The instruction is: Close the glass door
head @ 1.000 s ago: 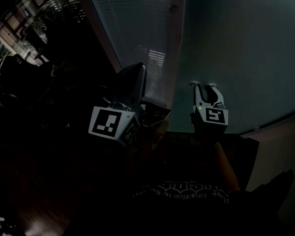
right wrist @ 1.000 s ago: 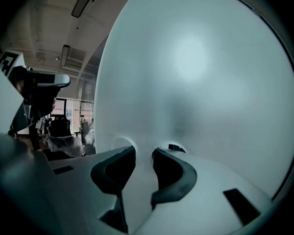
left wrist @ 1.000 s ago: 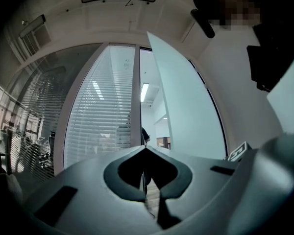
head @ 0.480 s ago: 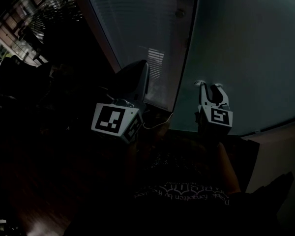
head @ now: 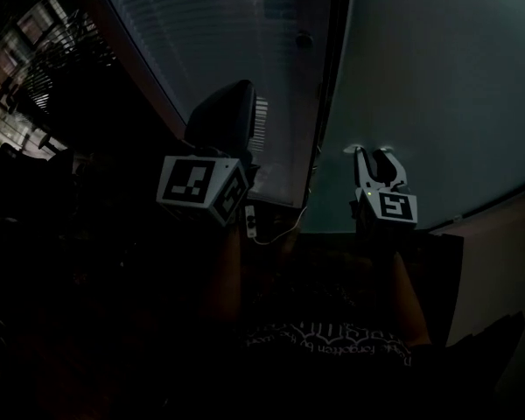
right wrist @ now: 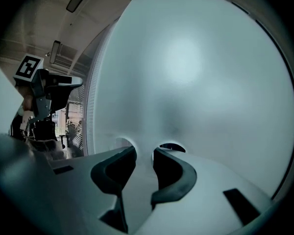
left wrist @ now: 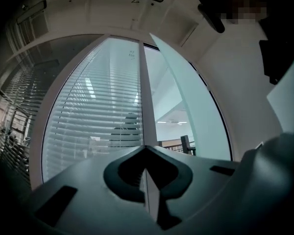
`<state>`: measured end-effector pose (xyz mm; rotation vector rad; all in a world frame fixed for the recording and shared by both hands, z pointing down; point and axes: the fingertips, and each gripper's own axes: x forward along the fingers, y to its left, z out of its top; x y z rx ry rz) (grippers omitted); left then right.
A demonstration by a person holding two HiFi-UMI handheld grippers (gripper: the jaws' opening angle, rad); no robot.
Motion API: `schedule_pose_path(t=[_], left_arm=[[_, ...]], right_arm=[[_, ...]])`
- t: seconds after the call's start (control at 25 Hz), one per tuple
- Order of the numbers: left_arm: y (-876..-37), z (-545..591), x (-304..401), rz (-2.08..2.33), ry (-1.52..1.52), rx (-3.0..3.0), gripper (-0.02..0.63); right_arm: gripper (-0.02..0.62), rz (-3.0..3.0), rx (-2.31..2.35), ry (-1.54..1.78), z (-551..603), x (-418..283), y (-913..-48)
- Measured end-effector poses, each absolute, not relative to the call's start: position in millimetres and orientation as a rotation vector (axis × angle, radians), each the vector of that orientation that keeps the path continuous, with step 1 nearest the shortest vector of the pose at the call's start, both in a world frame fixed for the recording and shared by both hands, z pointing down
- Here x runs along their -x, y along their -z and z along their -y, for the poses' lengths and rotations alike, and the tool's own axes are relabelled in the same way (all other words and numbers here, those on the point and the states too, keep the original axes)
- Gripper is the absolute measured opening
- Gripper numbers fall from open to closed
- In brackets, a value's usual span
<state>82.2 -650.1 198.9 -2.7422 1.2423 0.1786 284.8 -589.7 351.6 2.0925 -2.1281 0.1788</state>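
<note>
Dim scene, head view very dark. Glass door (head: 437, 77) is a frosted panel filling the right half of head view. Its left edge sits just beside a vertical frame post (left wrist: 141, 97), and left of that is a fixed glass panel with slatted blinds (head: 210, 33). Left gripper view shows the door (left wrist: 201, 121) at an angle, with a gap between the door's edge and the post and a lit room showing through it, so the door is not fully shut. Right gripper (head: 374, 153) has jaws apart with nothing between them. Its tips are right at the frosted face of the door (right wrist: 196, 72), near the door's left edge and low on the panel. They look to be touching it, with faint reflections of the tips on the glass by the right gripper (right wrist: 143, 153). Left gripper (head: 227, 103) is held up in front of the blinds panel (left wrist: 93, 111), off the door. Its jaws are closed together and empty, pads meeting on one line (left wrist: 146, 168). Left gripper's marker cube (right wrist: 29, 66) shows at the far left of right gripper view.
</note>
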Motion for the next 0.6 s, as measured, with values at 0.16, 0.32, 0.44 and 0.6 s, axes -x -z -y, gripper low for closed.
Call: schedule_pose_path(t=[0.16,0.32,0.44,0.6], left_arm=[[-198,654,-90,-1.196,-0.206,2.723,-0.003],[-197,657,-90,-1.161,-0.219,2.728,-0.003],[-199,660,-91,-1.145,-0.213,2.74,-0.003],[-198,657,-94,-1.111,-0.196,2.75,-0.003]], right_arm=[[0.115,2.116,-2.121,-0.164,586,-291,-364],[0.115,2.102,-2.14,-0.158,588,-289,-365],[0.115,2.097,-2.143,-0.152,595,-291,-364],[0.115,2.094,-2.152,-0.149,606,-294,-364]])
